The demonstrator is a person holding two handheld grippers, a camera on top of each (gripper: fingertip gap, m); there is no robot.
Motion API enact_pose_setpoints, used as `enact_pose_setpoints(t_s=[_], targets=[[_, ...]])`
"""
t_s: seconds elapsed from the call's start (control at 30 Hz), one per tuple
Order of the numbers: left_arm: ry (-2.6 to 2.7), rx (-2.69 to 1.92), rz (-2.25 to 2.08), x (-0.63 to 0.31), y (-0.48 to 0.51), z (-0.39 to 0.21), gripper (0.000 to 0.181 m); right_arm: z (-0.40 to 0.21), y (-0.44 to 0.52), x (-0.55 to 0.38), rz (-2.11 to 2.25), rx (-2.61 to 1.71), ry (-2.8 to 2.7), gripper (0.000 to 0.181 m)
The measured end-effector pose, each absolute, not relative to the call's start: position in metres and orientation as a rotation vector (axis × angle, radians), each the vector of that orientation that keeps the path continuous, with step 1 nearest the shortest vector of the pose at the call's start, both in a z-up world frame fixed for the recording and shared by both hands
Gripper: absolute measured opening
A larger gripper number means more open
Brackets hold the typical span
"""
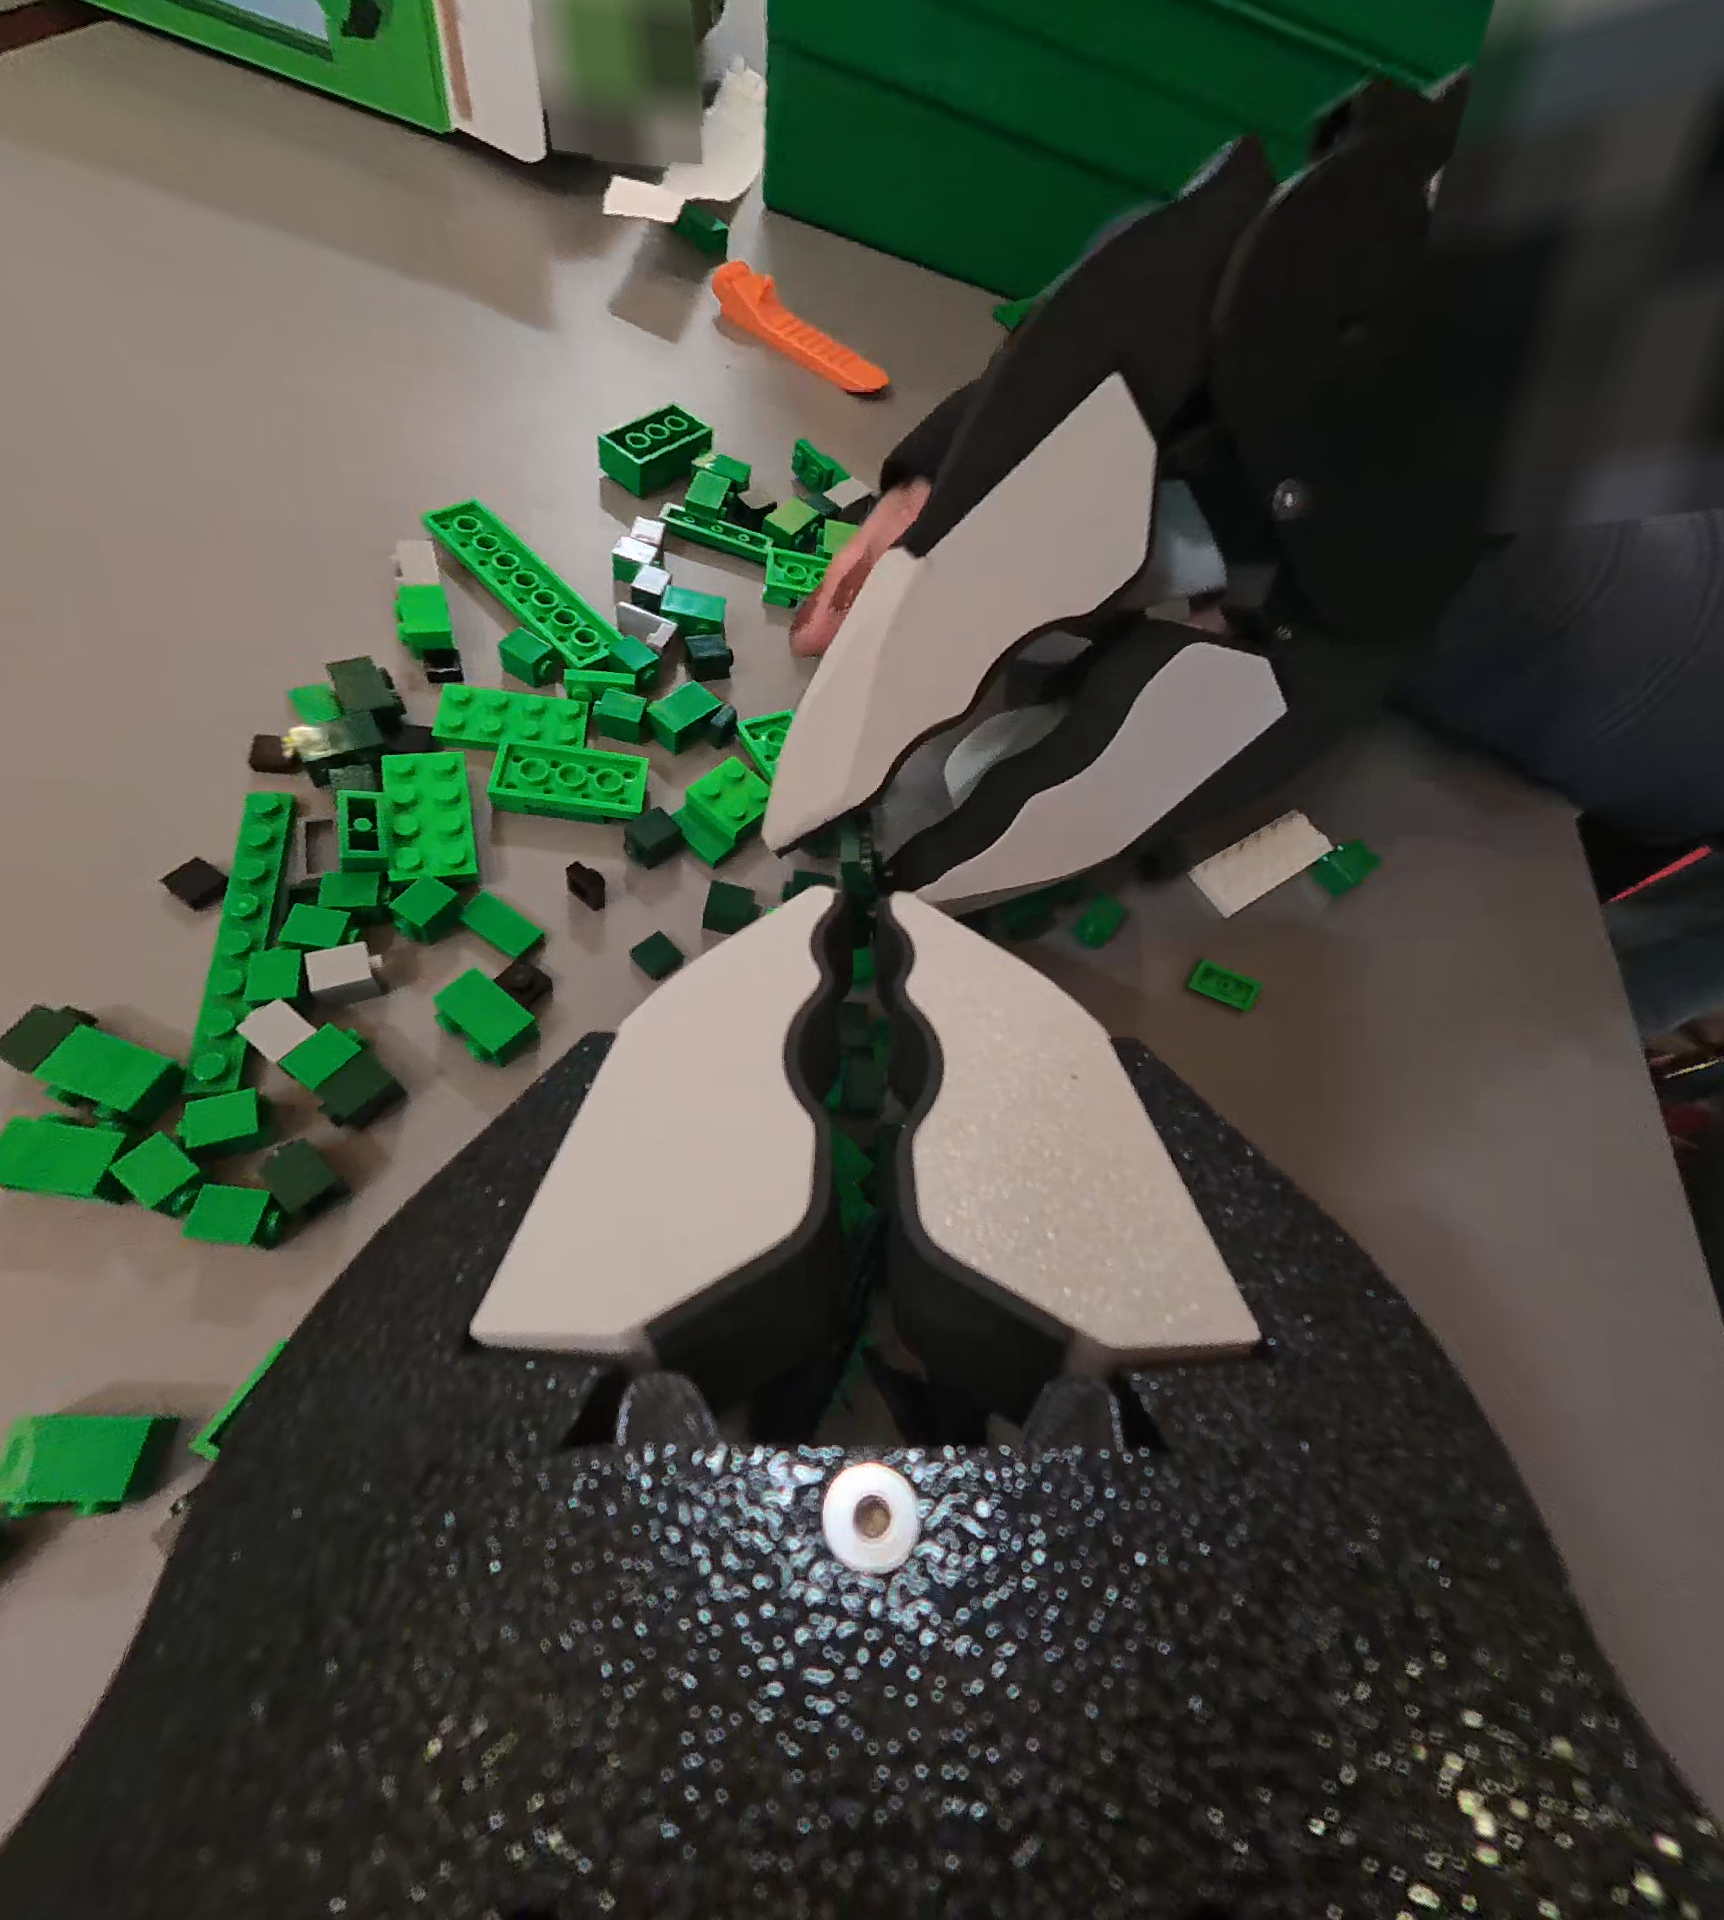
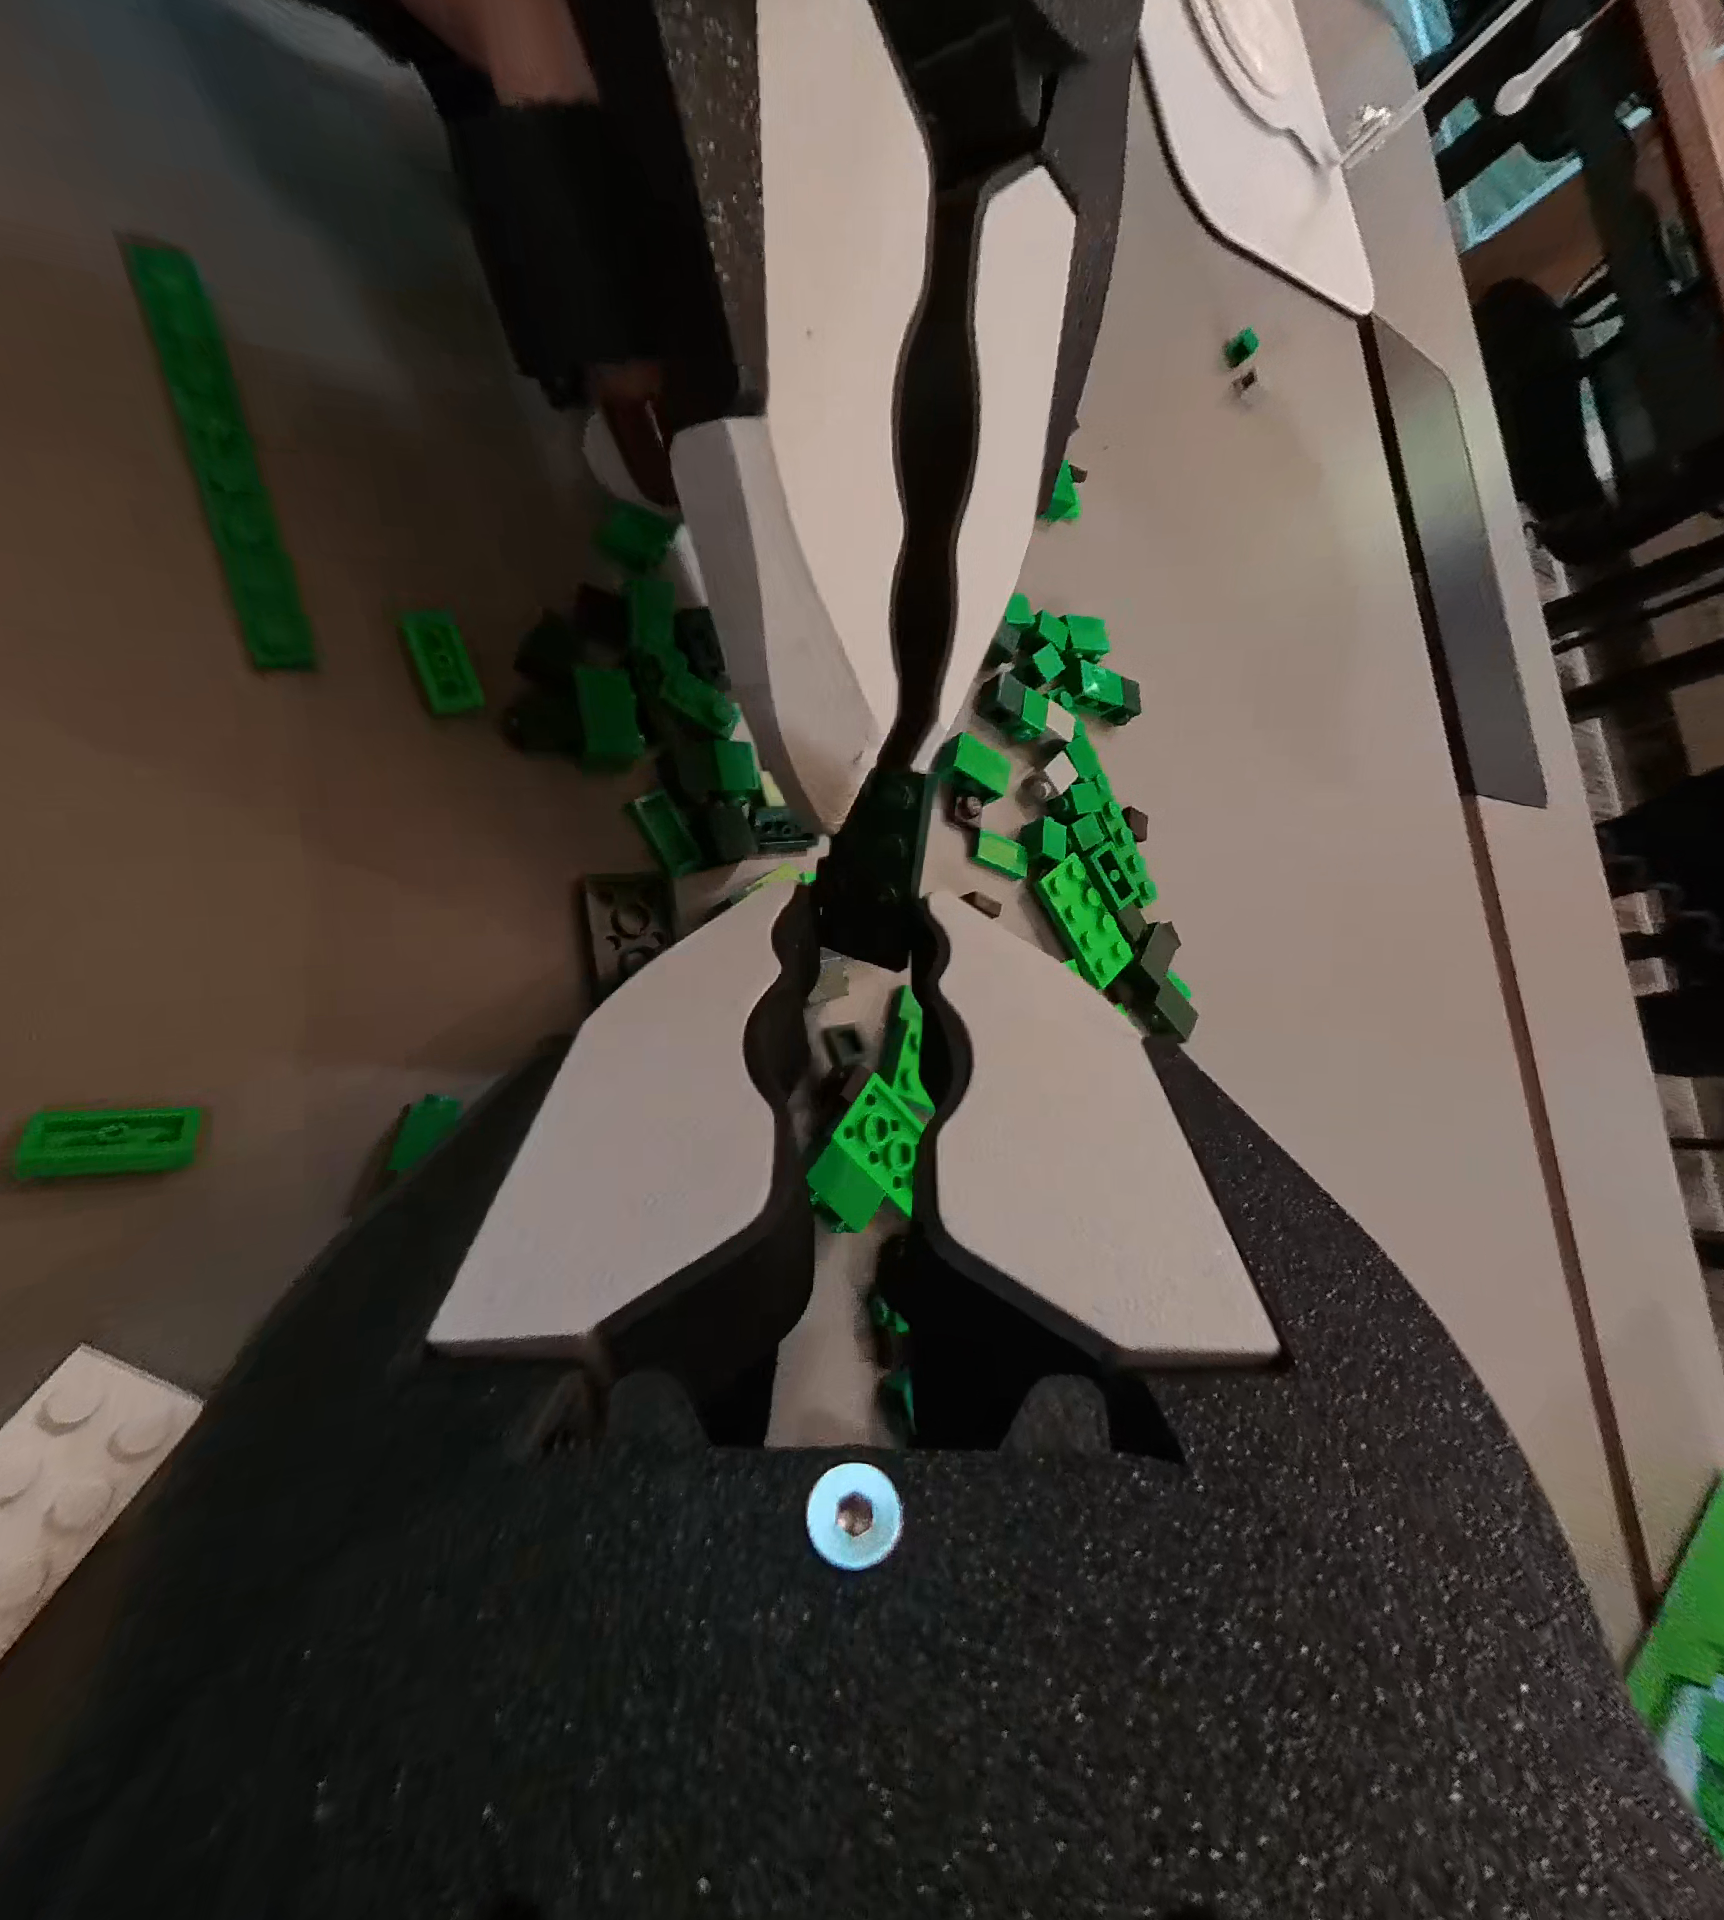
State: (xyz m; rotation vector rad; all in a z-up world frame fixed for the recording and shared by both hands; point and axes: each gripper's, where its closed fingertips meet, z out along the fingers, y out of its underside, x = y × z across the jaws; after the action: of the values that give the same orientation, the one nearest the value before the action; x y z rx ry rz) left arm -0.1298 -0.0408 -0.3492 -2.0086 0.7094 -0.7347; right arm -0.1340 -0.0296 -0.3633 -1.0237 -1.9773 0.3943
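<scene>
Both grippers meet tip to tip above the scattered green bricks (image 1: pixel 442 810). The left gripper (image 1: pixel 863 902) and right gripper (image 2: pixel 863 925) are each pinched nearly closed on one dark green brick stack (image 2: pixel 873 862), apparently shared. Keep both grips square and aligned, pressing straight.

Both tools (image 1: pixel 863 899) (image 1: pixel 858 847) pinch one dark green piece (image 1: pixel 856 854).

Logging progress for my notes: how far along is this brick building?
Done: only a small dark green stack looks assembled. In hand: the left gripper and right gripper both pinch it, tip to tip. Left: many loose green bricks lie scattered on the table.
</scene>
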Motion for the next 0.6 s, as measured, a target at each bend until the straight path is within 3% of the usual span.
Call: enact_pose_setpoints(t_s=[0.03,0.27,0.6], targets=[[0.690,-2.017,-0.746,-0.131,-0.040,-0.349,0.003,-0.363,-0.029,-0.135,0.365,-1.007,-1.969,0.017],[0.535,-2.035,-0.909,-0.135,-0.039,-0.348,0.003,-0.360,-0.026,-0.142,0.225,-0.948,-1.930,0.018],[0.803,-2.029,-0.624,-0.125,-0.044,-0.355,0.004,-0.370,-0.034,-0.130,0.479,-1.131,-2.021,0.017]])
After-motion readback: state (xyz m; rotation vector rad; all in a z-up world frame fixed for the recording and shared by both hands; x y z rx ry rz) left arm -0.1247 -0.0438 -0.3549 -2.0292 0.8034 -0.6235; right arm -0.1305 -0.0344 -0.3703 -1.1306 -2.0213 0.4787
